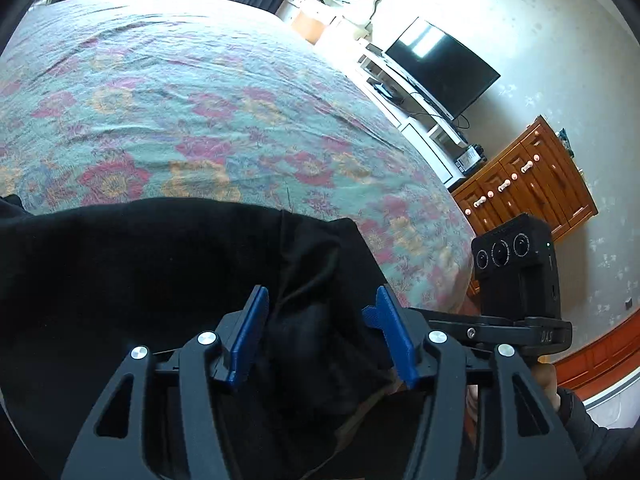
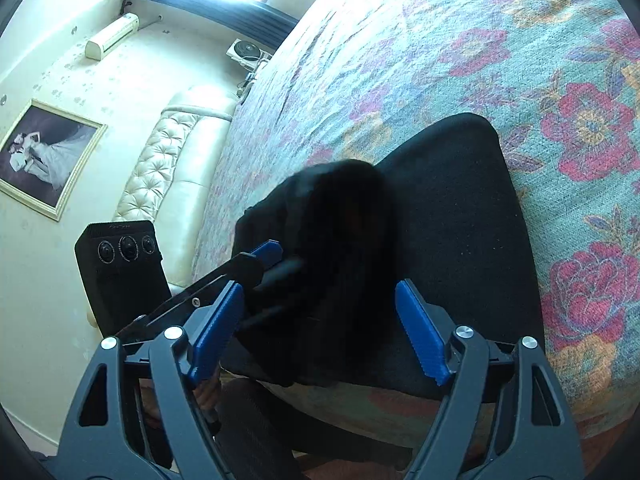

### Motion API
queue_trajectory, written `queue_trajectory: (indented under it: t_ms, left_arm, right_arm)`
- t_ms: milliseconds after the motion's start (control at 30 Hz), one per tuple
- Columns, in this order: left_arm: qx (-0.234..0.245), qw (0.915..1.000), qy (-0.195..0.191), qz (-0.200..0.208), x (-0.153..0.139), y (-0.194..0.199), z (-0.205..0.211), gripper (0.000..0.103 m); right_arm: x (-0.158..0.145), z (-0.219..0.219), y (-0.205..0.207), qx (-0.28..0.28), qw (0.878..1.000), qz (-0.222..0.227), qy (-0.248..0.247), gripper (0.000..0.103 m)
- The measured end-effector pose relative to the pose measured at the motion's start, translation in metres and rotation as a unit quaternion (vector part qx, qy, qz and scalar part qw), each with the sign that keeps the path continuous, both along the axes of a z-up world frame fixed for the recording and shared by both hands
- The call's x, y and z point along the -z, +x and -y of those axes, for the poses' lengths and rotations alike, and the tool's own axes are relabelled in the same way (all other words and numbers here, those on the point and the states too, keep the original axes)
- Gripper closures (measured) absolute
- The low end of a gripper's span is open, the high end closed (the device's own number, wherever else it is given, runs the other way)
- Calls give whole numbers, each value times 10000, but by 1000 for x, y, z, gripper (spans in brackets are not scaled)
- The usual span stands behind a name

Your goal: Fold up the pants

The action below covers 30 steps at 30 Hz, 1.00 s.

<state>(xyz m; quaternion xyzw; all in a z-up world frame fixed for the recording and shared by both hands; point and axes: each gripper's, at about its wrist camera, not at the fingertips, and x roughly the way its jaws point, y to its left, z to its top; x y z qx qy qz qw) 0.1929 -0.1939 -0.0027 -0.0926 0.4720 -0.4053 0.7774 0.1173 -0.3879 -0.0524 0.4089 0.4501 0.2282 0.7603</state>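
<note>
Black pants (image 1: pixel 140 260) lie folded on a floral bedspread (image 1: pixel 200 100) near the bed's front edge. My left gripper (image 1: pixel 322 294) is open, its blue pads (image 1: pixel 248 336) apart on either side of a loose bunched end of the pants without pressing on it. In the right wrist view the pants (image 2: pixel 460 200) form a flat black rectangle with a blurred raised fold in the middle. My right gripper (image 2: pixel 320 286) stands open wide over that fold. The left gripper's blue fingertip (image 2: pixel 270 250) shows just left of the fold, close to my right gripper.
The bedspread (image 2: pixel 480 40) stretches far beyond the pants. A TV (image 1: pixel 440 68) on a white shelf unit and a wooden dresser (image 1: pixel 528 184) stand past the bed's foot. A padded headboard (image 2: pixel 172 160) and a framed picture (image 2: pixel 40 156) are at the other end.
</note>
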Motion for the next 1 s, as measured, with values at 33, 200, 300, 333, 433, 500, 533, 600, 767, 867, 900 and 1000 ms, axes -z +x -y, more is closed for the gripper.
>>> queue_trajectory:
  t_ms: [33, 200, 300, 333, 433, 500, 533, 600, 767, 867, 900, 1000]
  left_arm:
    - [-11, 10000, -15, 89, -5, -1, -2, 47]
    - [-322, 9986, -235, 346, -23, -9, -39, 34]
    - [-705, 9963, -240, 419, -25, -12, -78, 34]
    - [-888, 9949, -213, 424, -24, -12, -94, 34]
    - [-1405, 9894, -175, 319, -12, -10, -139, 32]
    - [-1756, 9842, -103, 189, 0, -9, -166, 32]
    - [-1917, 9813, -116, 95, 6, -9, -178, 32]
    - [-2134, 9768, -170, -104, 18, -8, -198, 32]
    - [-2247, 9736, -140, -377, 41, -12, -212, 32]
    - [-2106, 9765, -193, -425, 45, -13, -206, 31]
    - [-2064, 9775, -177, -385, 45, -13, -204, 31]
    - [-1976, 9795, -219, -335, 43, -14, -200, 29]
  right_arm:
    - [1, 1, 1, 14, 10000, -42, 56, 22]
    - [1, 2, 2, 76, 9998, -149, -54, 22]
    - [3, -2, 8, 95, 9988, -328, -355, 22]
    - [4, -4, 12, 91, 9984, -375, -412, 22]
    - [9, -14, 21, 4, 9969, -514, -598, 21]
    - [9, -23, 27, -127, 9961, -509, -709, 21]
    - [8, -29, 30, -235, 9954, -493, -788, 21]
    - [5, -41, 34, -443, 9937, -436, -928, 24]
    - [14, -68, 44, -796, 9833, -572, -1533, 64]
    - [18, -68, 48, -795, 9845, -612, -1442, 87]
    - [16, -67, 48, -804, 9845, -575, -1446, 88]
    - [1, -61, 45, -767, 9849, -317, -1518, 89]
